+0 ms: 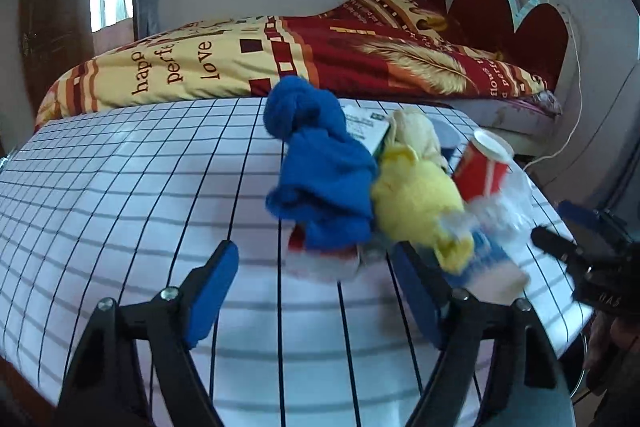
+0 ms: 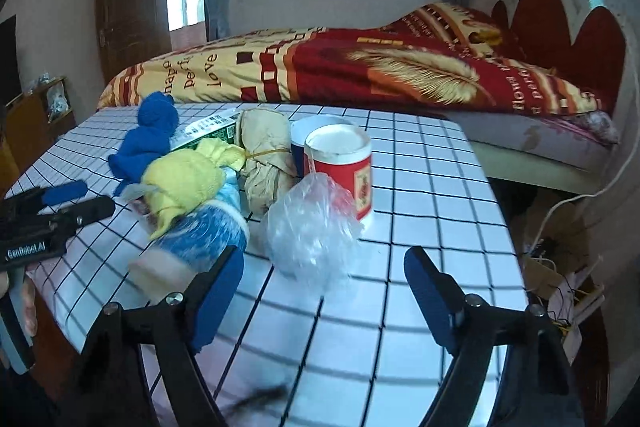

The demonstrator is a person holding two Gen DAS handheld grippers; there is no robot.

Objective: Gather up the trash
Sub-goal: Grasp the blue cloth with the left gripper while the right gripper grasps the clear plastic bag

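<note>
The counter (image 2: 420, 163), draped in a gridded cloth, is carrying the whole heap of trash near its middle; nothing appears collected yet, so all of it is waiting. A knotted blue cloth (image 1: 320, 167) and a yellow cloth bundle (image 1: 416, 199) are lying side by side, with a red paper cup (image 2: 344, 167) standing upright behind a crumpled clear plastic bag (image 2: 312, 227). The left tool (image 1: 316, 291) and right tool (image 2: 324, 295) are both hanging released, gripping nothing, just short of the pile.
</note>
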